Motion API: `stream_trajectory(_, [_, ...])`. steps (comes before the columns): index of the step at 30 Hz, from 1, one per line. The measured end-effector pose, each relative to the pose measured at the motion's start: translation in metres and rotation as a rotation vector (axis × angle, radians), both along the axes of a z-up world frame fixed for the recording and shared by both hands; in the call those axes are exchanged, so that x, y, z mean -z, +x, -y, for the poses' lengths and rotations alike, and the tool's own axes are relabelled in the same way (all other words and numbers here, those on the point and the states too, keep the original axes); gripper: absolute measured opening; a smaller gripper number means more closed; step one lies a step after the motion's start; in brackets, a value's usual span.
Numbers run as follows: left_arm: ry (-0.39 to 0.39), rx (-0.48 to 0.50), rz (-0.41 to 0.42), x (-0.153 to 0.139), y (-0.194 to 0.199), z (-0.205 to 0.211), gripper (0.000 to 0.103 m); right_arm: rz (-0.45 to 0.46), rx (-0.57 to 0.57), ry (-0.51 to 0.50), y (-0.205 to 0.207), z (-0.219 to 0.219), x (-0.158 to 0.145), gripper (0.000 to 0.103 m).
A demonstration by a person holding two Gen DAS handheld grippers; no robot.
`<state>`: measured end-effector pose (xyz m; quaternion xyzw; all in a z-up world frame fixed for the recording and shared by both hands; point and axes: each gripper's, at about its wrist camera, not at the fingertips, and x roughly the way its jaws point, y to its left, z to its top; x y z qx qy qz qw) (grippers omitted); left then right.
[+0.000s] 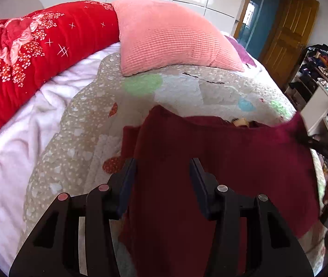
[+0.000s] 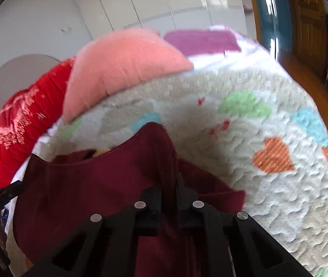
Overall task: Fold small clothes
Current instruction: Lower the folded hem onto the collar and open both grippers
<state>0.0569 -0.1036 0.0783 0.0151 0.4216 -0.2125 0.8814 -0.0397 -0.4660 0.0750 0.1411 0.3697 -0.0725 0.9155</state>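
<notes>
Maroon garment [image 1: 221, 161] lies on the quilt [image 1: 76, 127] on the bed, near edge, spread mostly flat. Neckline faces 12 o'clock in the left wrist view; a yellow tag [image 1: 240, 122] shows inside the collar.

Left hand-held gripper [image 1: 162, 164]: jaws stand apart at medium width, over the garment's left part. Cloth lies below and between the fingers [image 1: 129, 173]; pads not pressing it as far as I can see. Left finger sits about at the garment's 9 o'clock edge.

Right hand-held gripper [image 2: 169, 184]: jaws nearly closed, pinching a fold of the garment [image 2: 90, 184] at its right shoulder area. Cloth rises to a peak at 12 o'clock from the fingertips, so that corner is lifted off the quilt. Right wrist view is motion-blurred.

In the left wrist view the right gripper appears at 3 o'clock, blurred, at the garment's raised corner.

Surroundings: pink pillow [image 1: 175, 37] at 12 o'clock on the quilt, red floral blanket [image 1: 36, 53] at 10 o'clock, white sheet [image 1: 25, 127] at 9 o'clock beside the quilt. Wooden door [image 1: 286, 34] and cluttered shelf [image 1: 318, 80] at 2 o'clock. Quilt has coloured heart patches [image 2: 272, 154].
</notes>
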Motion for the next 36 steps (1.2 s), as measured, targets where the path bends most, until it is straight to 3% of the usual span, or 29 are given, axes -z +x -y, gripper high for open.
stream_trajectory(2, [0.005,-0.031,-0.028,0.011,0.015,0.005,0.049,0.008,0.037,-0.034,-0.003,0.005,-0.002,0.008])
stream_trajectory(6, [0.016,-0.090,-0.078,0.029,0.032,0.012,0.049,-0.120,0.115,0.028,0.014,0.022,0.028,0.008])
stream_trajectory(7, [0.019,-0.092,-0.073,0.028,0.031,0.012,0.049,-0.117,0.126,0.046,0.012,0.023,0.027,0.009])
stream_trajectory(11, [0.053,-0.089,-0.005,0.014,0.023,0.016,0.049,-0.033,0.158,0.057,-0.013,0.019,-0.001,0.037])
stream_trajectory(14, [0.065,-0.083,0.030,0.006,0.023,0.026,0.049,0.046,0.058,0.065,-0.024,-0.003,-0.022,0.037])
stream_trajectory(18, [0.078,-0.105,0.017,0.014,0.038,0.041,0.049,0.029,-0.087,0.062,-0.004,-0.034,-0.021,0.037])
stream_trajectory(22, [0.101,-0.125,-0.021,0.033,0.054,0.048,0.049,-0.028,-0.050,0.014,0.027,-0.038,0.002,0.037])
stream_trajectory(26, [0.089,-0.131,-0.034,0.044,0.061,0.048,0.054,-0.141,0.037,-0.026,0.054,-0.020,0.031,0.036])
stream_trajectory(30, [0.090,-0.134,-0.024,0.047,0.061,0.049,0.057,-0.119,0.038,-0.067,0.058,-0.024,0.033,0.037])
stream_trajectory(36, [0.105,-0.138,0.005,0.040,0.051,0.049,0.057,-0.125,0.018,-0.043,0.042,-0.027,0.018,0.037])
